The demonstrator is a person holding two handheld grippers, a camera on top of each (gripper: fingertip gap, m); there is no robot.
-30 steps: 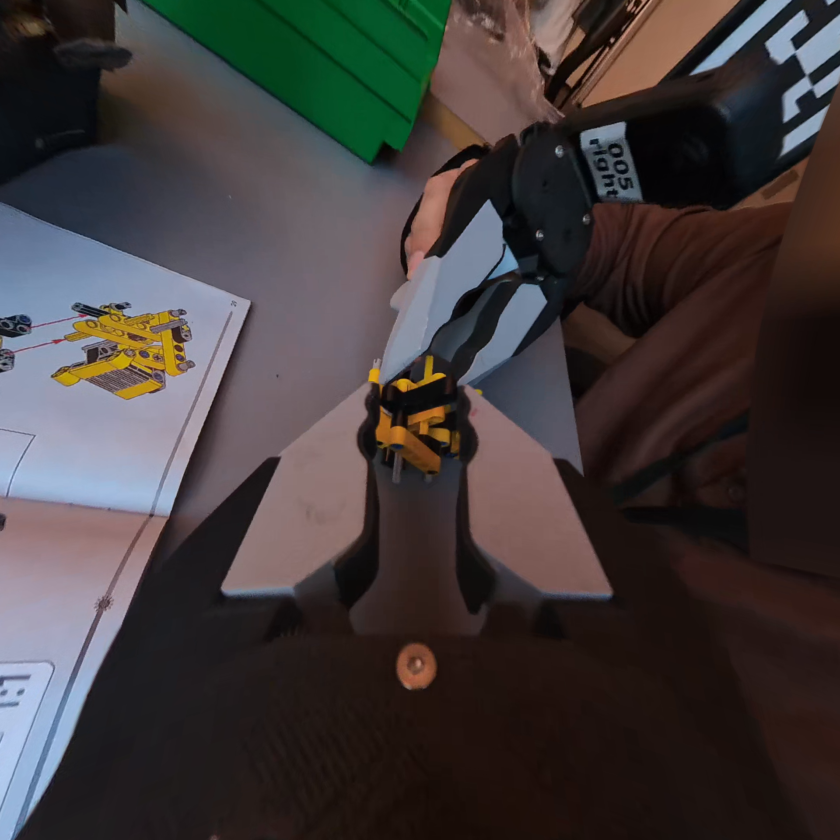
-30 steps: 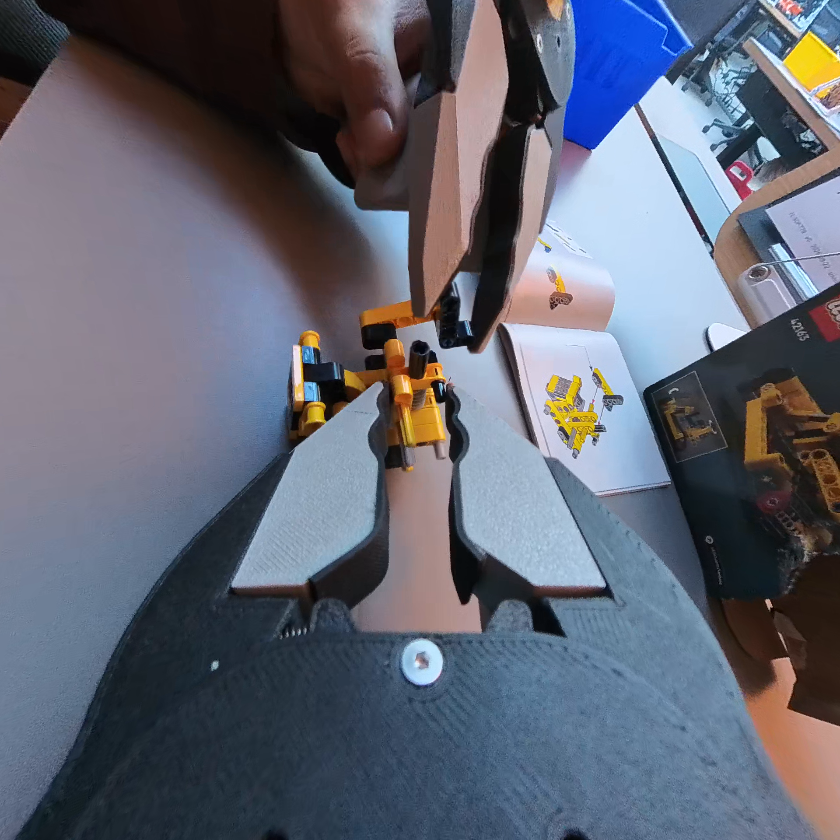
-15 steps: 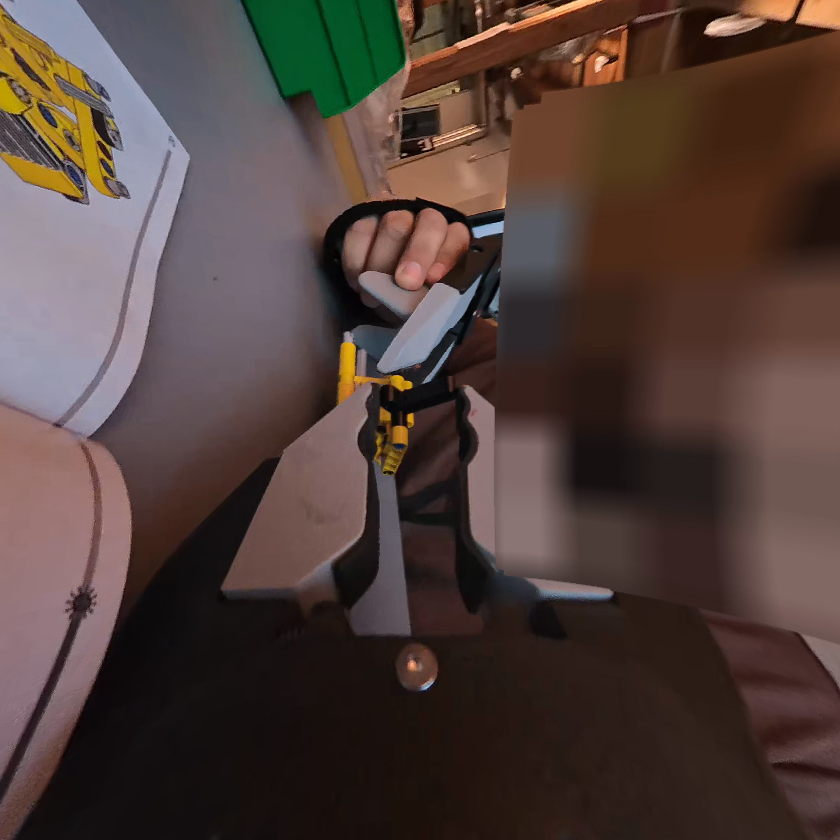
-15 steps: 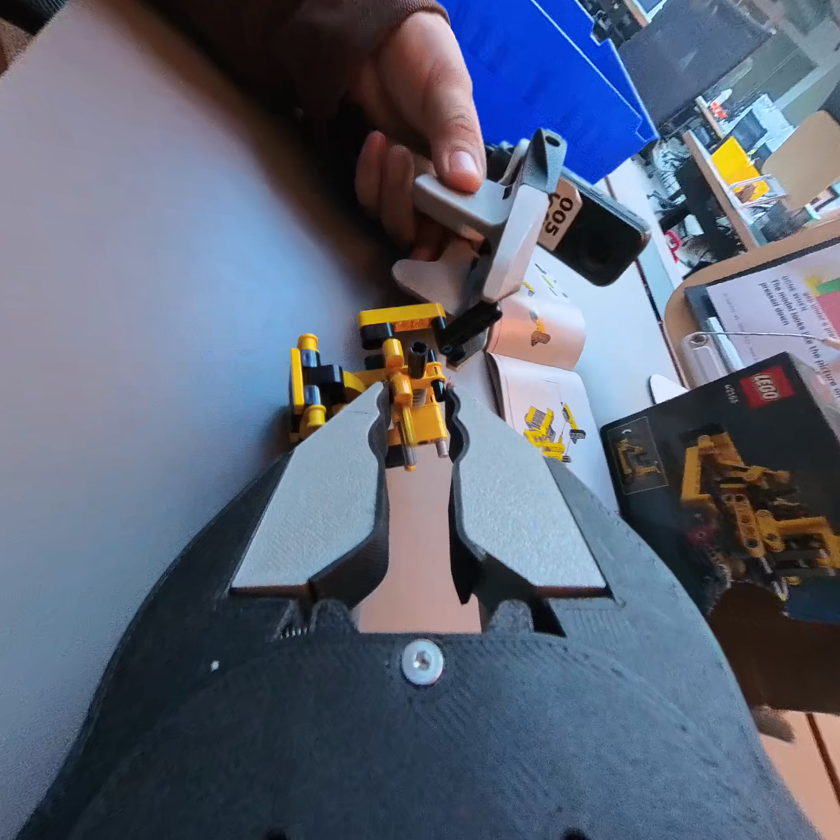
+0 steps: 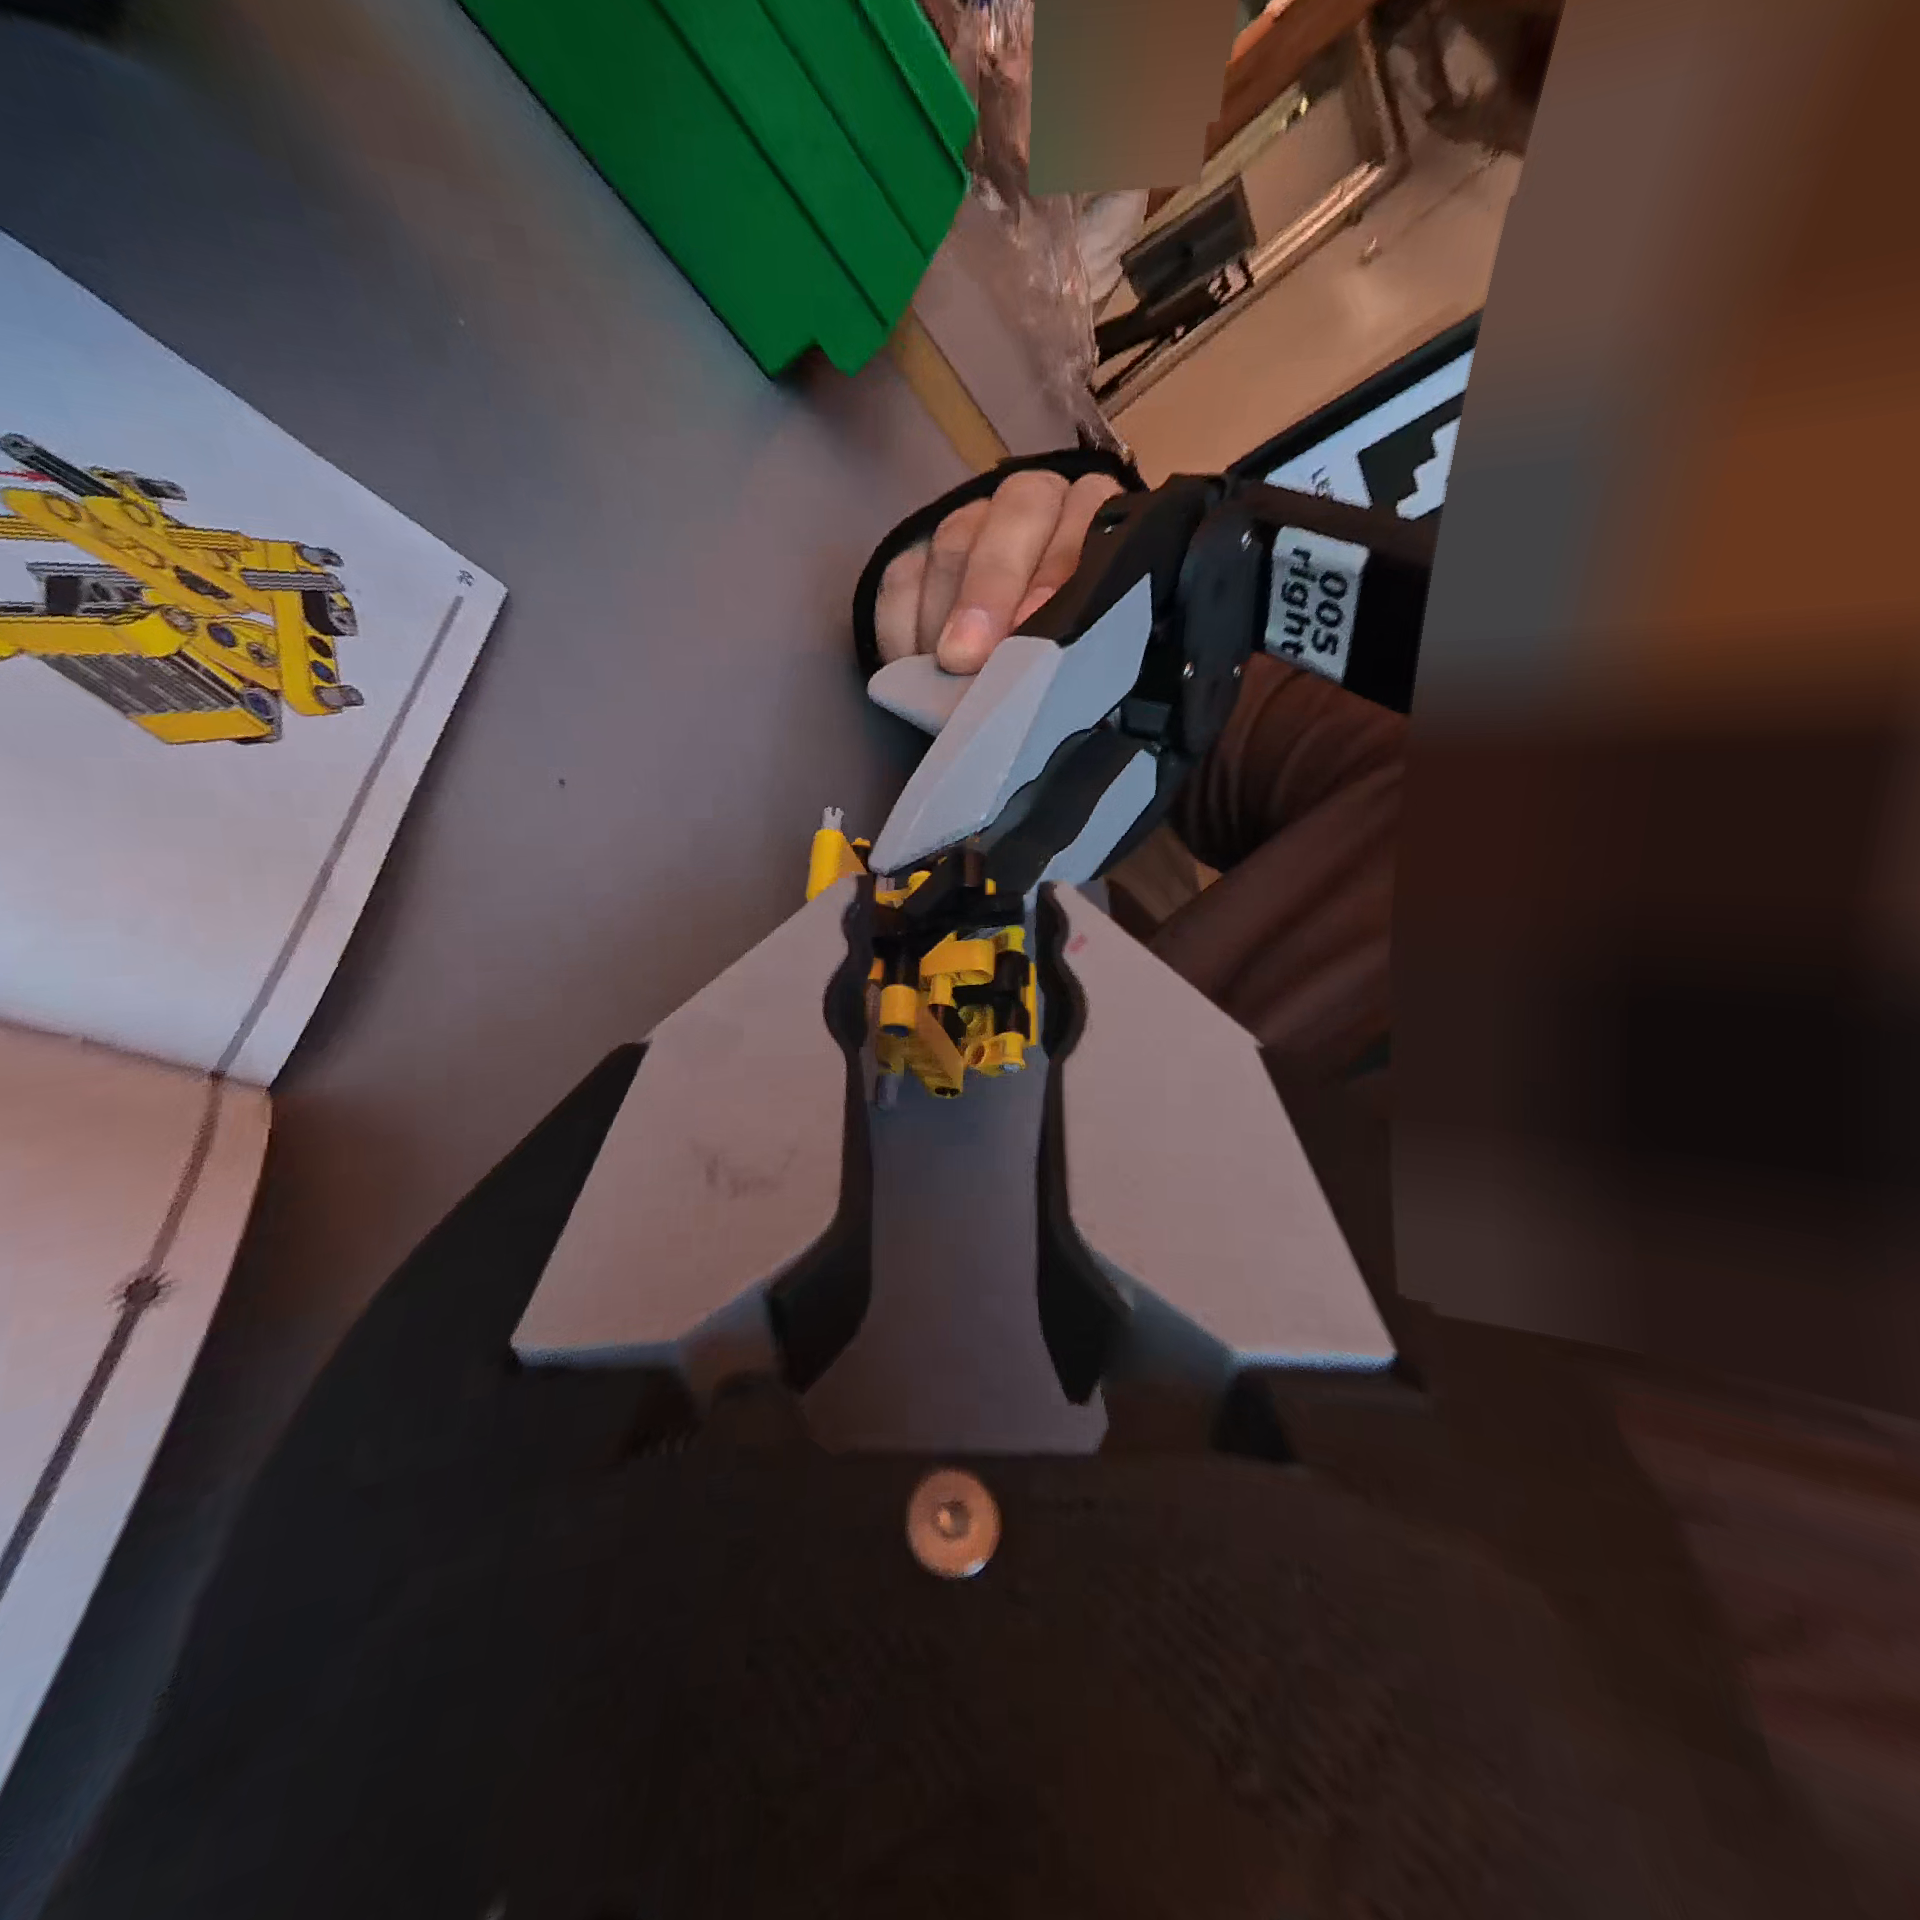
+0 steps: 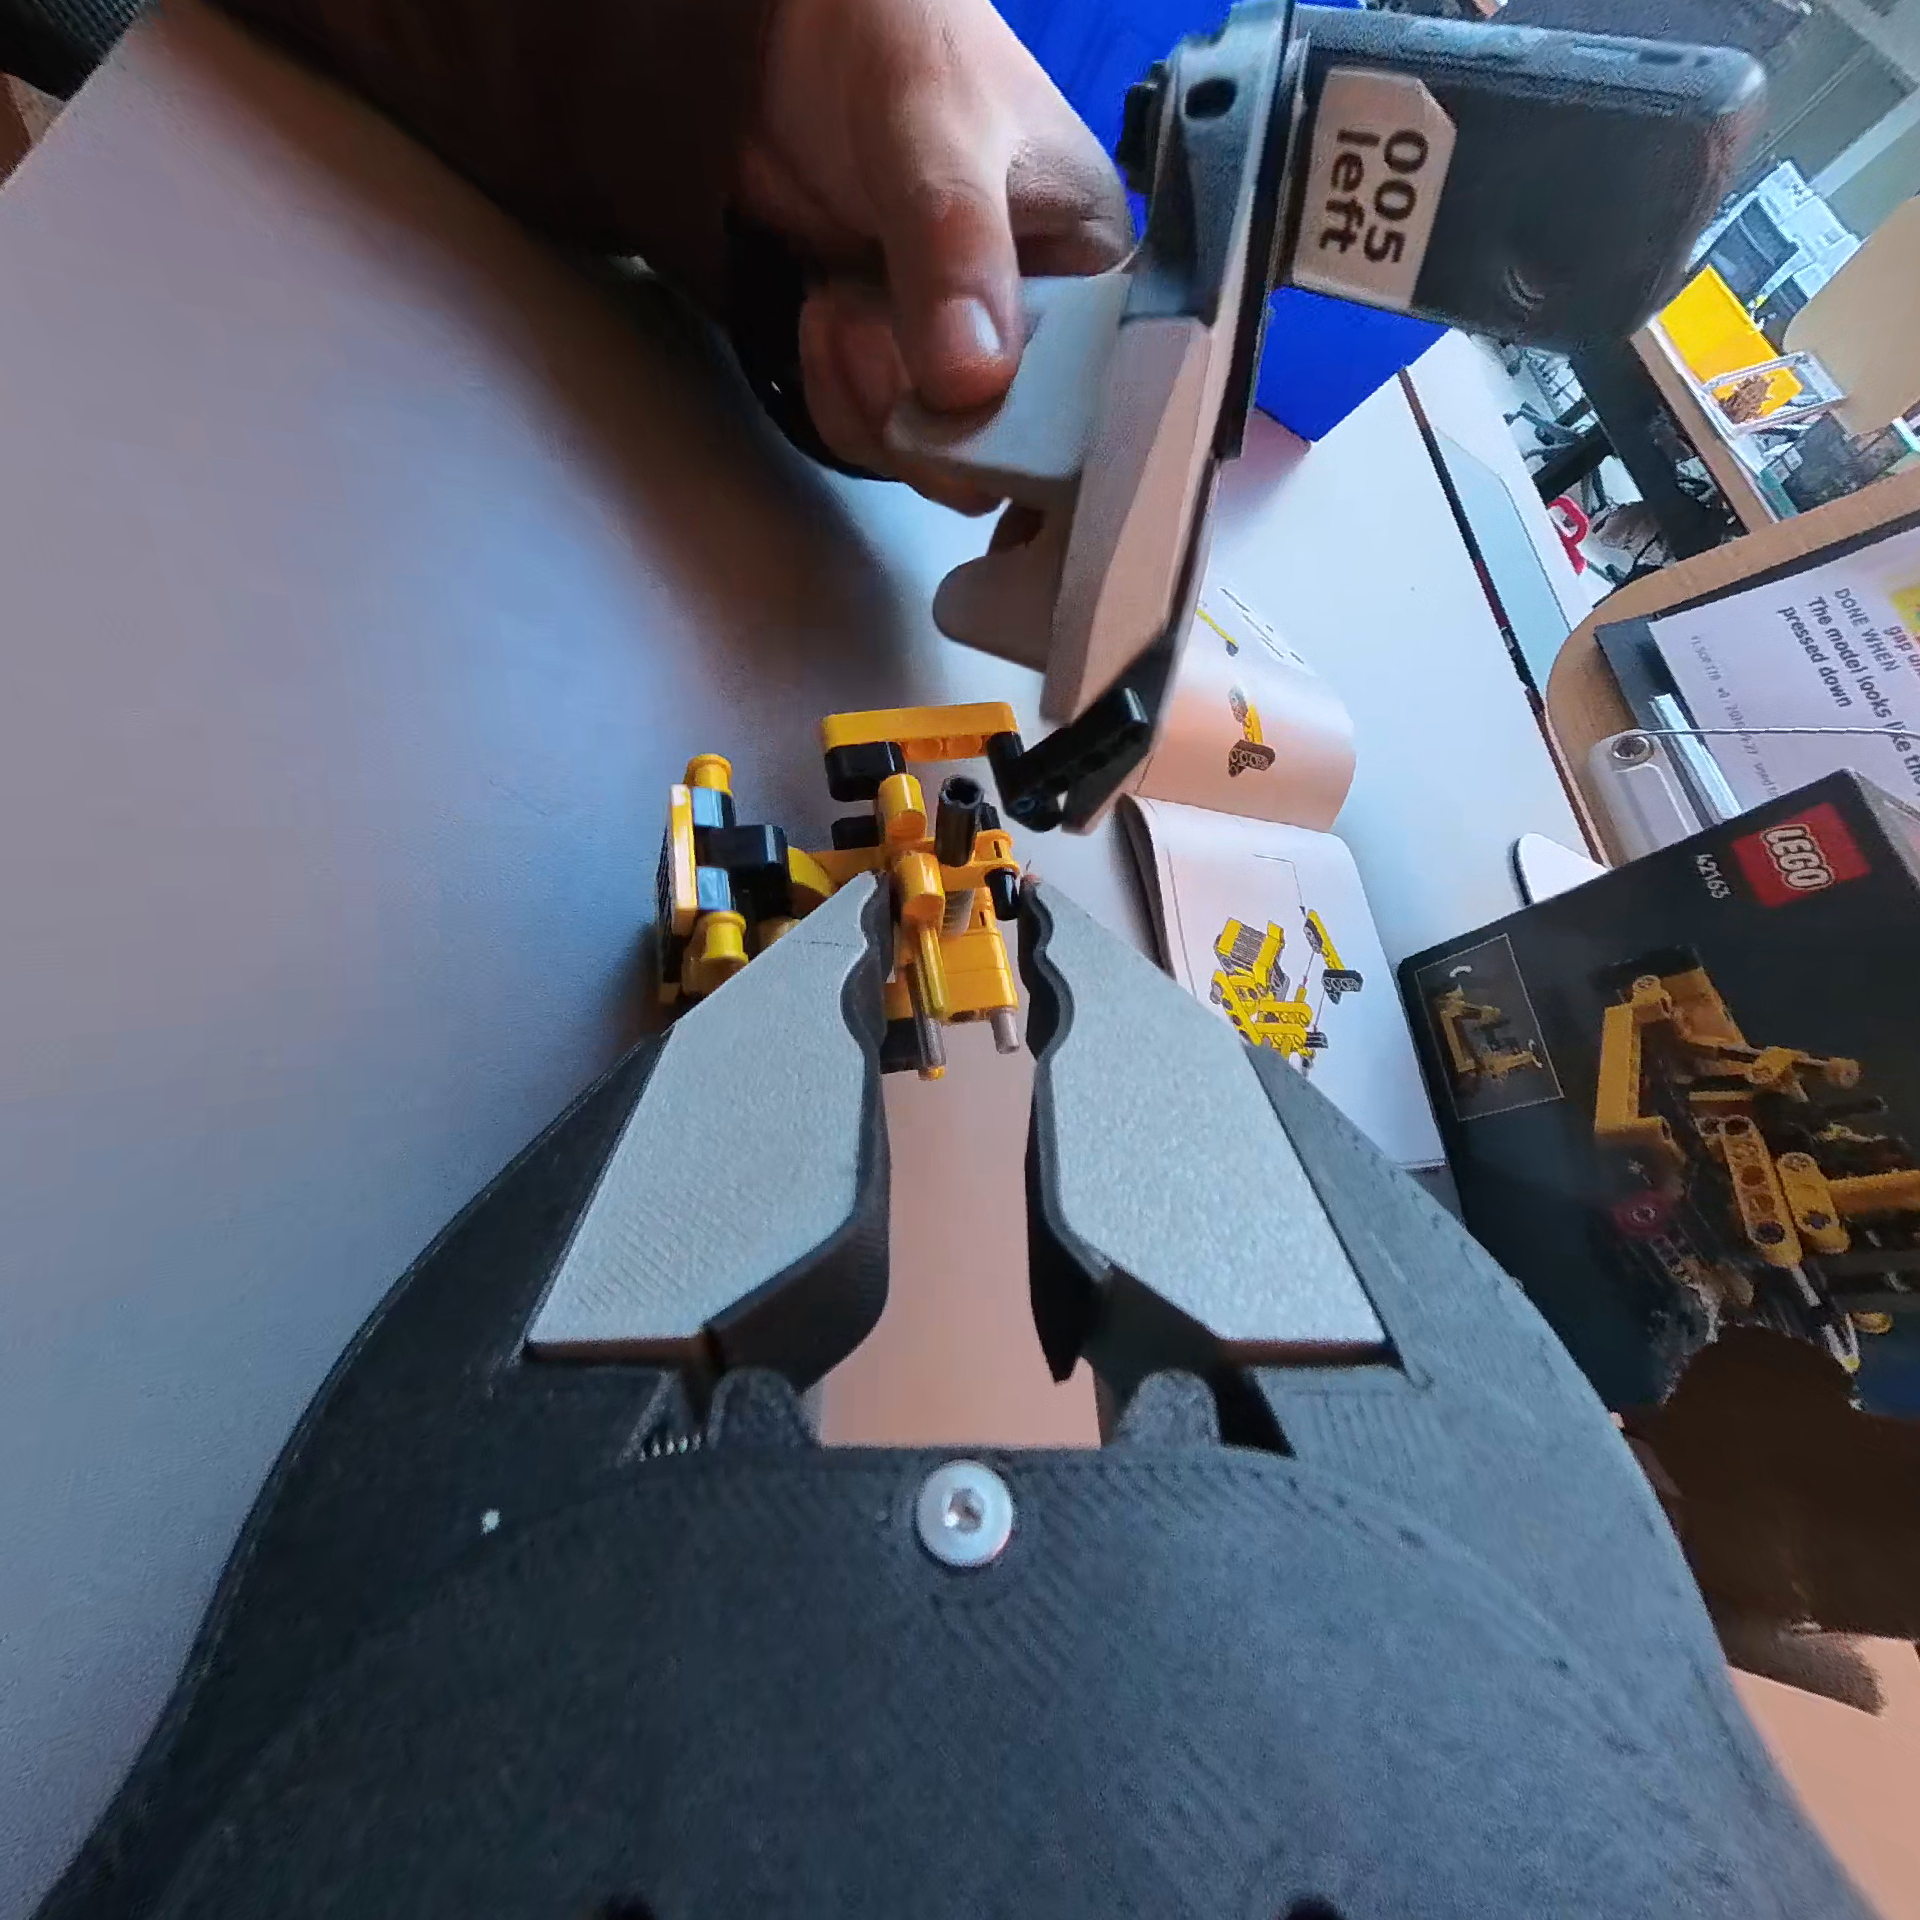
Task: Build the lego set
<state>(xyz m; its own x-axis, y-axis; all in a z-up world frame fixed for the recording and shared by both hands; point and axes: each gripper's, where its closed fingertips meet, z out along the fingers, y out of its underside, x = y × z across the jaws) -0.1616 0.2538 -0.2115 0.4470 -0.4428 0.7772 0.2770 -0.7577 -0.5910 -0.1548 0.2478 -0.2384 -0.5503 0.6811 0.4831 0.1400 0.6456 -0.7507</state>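
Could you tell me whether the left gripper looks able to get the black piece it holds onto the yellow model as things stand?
Probably yes. The left gripper holds the black piece right beside the yellow model, which the right gripper clamps steady; nothing lies between them.

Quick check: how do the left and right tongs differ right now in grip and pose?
Right tongs clamp the yellow model; left tongs pinch only a small black piece. Right tongs' jaws stand wider apart; left tongs' jaws are nearly together. Left tongs point steeply down from above; right tongs reach in low. Both are shut on a part.
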